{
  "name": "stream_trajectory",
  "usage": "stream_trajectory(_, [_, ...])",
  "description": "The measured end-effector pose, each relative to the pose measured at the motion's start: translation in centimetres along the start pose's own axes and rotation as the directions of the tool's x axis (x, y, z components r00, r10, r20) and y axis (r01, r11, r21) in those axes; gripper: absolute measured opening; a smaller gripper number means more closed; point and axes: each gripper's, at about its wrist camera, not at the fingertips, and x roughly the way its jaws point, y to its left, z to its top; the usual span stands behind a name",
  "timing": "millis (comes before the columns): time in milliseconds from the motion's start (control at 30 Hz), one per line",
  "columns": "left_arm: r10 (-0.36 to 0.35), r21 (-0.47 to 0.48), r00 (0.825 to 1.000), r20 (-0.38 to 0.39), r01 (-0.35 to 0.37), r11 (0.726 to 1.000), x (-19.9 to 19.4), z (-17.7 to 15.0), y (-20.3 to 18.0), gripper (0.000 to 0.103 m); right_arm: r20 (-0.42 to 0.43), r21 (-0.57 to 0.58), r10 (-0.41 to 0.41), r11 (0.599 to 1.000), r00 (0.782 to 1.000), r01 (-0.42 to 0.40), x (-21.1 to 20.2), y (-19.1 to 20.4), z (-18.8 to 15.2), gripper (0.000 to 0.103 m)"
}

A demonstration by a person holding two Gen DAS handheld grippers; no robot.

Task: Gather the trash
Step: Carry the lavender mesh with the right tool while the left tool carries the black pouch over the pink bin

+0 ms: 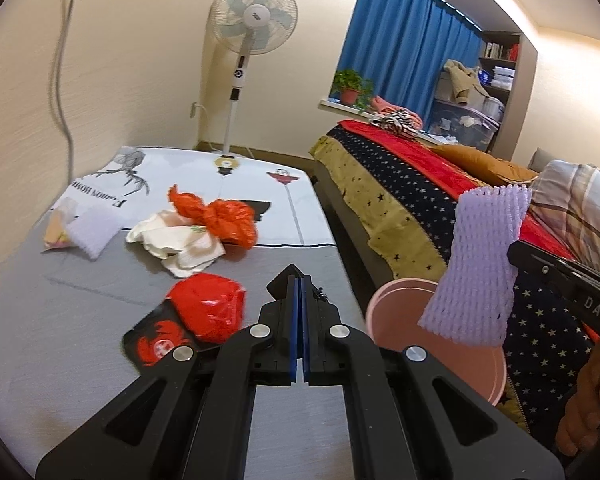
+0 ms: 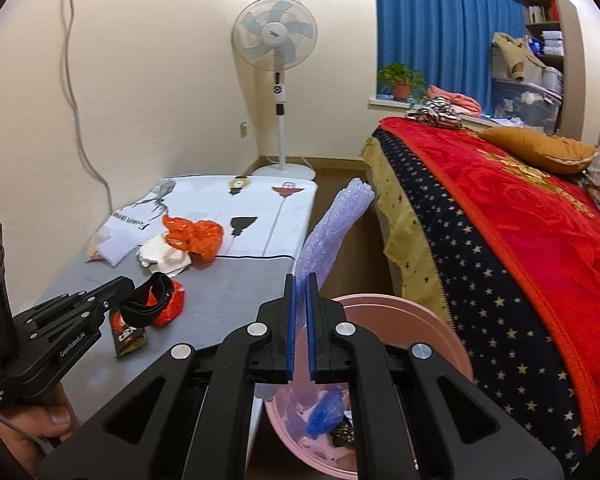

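My right gripper [image 2: 300, 280] is shut on a purple foam net sleeve [image 2: 332, 228] and holds it above a pink bin [image 2: 440, 332] that stands between table and bed. In the left wrist view the sleeve [image 1: 480, 264] hangs over the bin [image 1: 396, 300]. The bin holds blue and pink scraps [image 2: 324, 412]. My left gripper [image 1: 300, 276] is shut and empty above the grey table [image 1: 60, 340], near a red wrapper [image 1: 210, 306] and a black sachet [image 1: 156, 346]. Farther back lie an orange plastic bag [image 1: 224, 220], crumpled white paper [image 1: 180, 242] and a white foam piece [image 1: 90, 228].
A bed [image 2: 520, 220] with red and starred blankets runs along the right, close to the bin. A standing fan [image 2: 276, 40] is in the far corner. A cable [image 1: 60, 60] hangs down the left wall. A white printed cloth [image 1: 204, 176] covers the table's far end.
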Motion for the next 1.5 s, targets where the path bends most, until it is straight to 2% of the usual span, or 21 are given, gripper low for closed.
stream_trajectory(300, [-0.071, 0.041, 0.997, -0.011, 0.071, 0.997, 1.2, -0.1, -3.5, 0.001, 0.012, 0.024, -0.095, 0.995, 0.995, 0.095, -1.3, -2.7, 0.3, 0.005])
stream_trajectory(633, [-0.138, 0.081, 0.990, -0.038, 0.141, 0.987, 3.0, -0.6, -7.1, 0.001, -0.007, 0.065, -0.155, 0.986, 0.988, 0.156, -2.1, -5.2, 0.2, 0.005])
stream_trajectory(1033, [-0.197, 0.101, 0.977, -0.086, 0.205, 0.973, 5.0, -1.4, -9.8, 0.001, -0.044, 0.094, -0.187, 0.977, 0.981, 0.191, -1.6, -6.5, -0.2, 0.005])
stream_trajectory(1400, [-0.219, 0.104, 0.969, -0.117, 0.232, 0.967, 5.8, -1.9, -10.8, 0.001, -0.061, 0.099, -0.192, 0.975, 0.979, 0.198, -1.2, -6.9, -0.3, 0.005])
stream_trajectory(1500, [-0.230, 0.102, 0.964, -0.132, 0.244, 0.964, 6.0, -2.0, -11.1, 0.002, -0.061, 0.102, -0.206, 0.972, 0.977, 0.211, -1.2, -7.0, -0.3, 0.010])
